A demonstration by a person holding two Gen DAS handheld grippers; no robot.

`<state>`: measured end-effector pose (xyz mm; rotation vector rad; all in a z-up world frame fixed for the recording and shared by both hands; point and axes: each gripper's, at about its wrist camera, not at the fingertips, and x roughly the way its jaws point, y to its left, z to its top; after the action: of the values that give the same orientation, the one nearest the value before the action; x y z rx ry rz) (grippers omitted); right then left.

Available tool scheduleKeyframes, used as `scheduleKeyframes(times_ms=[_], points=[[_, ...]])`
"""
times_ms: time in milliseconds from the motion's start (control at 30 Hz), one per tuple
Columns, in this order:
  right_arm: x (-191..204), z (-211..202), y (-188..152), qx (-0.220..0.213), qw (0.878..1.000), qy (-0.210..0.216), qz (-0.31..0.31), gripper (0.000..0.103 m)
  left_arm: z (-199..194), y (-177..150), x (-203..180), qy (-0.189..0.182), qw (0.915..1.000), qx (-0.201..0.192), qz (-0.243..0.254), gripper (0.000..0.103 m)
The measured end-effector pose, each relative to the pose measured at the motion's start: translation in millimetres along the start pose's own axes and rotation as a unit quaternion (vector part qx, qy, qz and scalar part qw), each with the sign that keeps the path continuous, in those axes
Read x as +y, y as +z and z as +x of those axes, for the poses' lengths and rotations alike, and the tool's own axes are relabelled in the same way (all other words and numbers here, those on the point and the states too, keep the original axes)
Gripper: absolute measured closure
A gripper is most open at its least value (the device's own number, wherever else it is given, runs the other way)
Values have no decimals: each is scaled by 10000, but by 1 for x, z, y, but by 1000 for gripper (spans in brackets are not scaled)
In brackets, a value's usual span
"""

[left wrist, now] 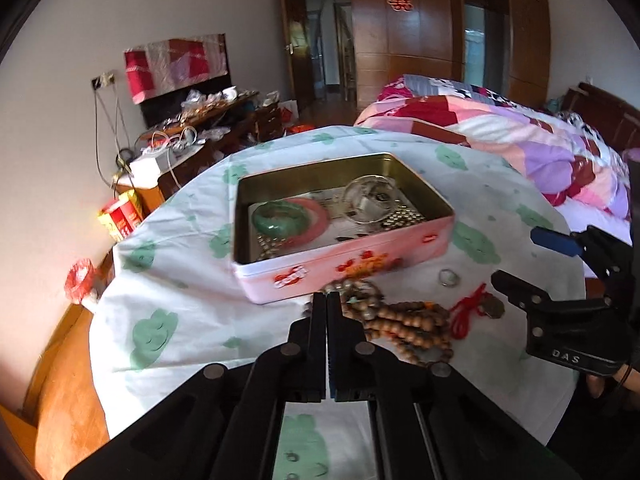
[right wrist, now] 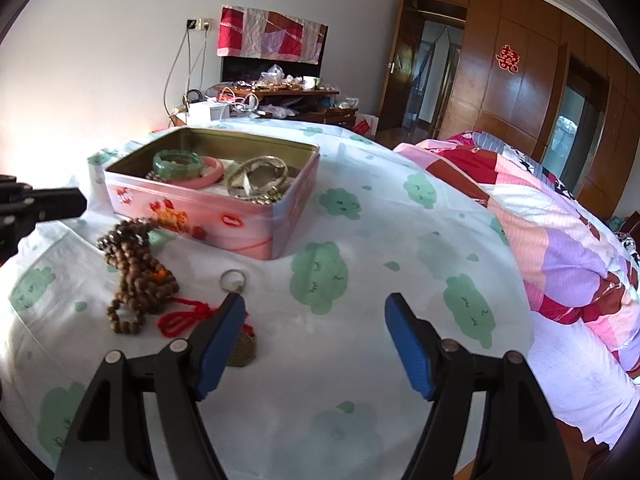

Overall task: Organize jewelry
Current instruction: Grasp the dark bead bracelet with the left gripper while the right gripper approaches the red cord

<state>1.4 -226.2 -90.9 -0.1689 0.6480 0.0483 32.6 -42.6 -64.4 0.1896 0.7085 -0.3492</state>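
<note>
Left claw (left wrist: 326, 298) is pinched right down, fingers together, tips at the 12 o'clock end of the wooden bead string (left wrist: 404, 322). Whether a strand is caught between them is hard to say from the wrist view; the tips hide the contact. The beads lie heaped on the worktop (left wrist: 180, 280), just in front of the pink tin (left wrist: 340, 256), so a short lift over the near wall should drop them in.

The tin stands open, already carrying a green bangle (left wrist: 274, 220), a pink bangle (left wrist: 316, 210) and clear bangles (left wrist: 370, 198) at 1 o'clock inside it.

Right claw (right wrist: 316, 304) stands wide and empty. At its 11 o'clock sits a small ring (right wrist: 233, 280); the red cord (right wrist: 186, 316) and its pendant (right wrist: 242, 350) lie by its left finger, probably next in line.
</note>
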Motion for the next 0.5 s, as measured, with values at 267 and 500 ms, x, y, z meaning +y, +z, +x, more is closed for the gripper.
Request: scheduleKeyframes(times_ms=[267,500], points=[[12,1,1,-3,9998,54,-185,28,8,-7,0,-273,9996,115,-45,45],[10,4,-1,58,9999,76,-136,28,25,-9,-15,-166,9994,164,246,43]])
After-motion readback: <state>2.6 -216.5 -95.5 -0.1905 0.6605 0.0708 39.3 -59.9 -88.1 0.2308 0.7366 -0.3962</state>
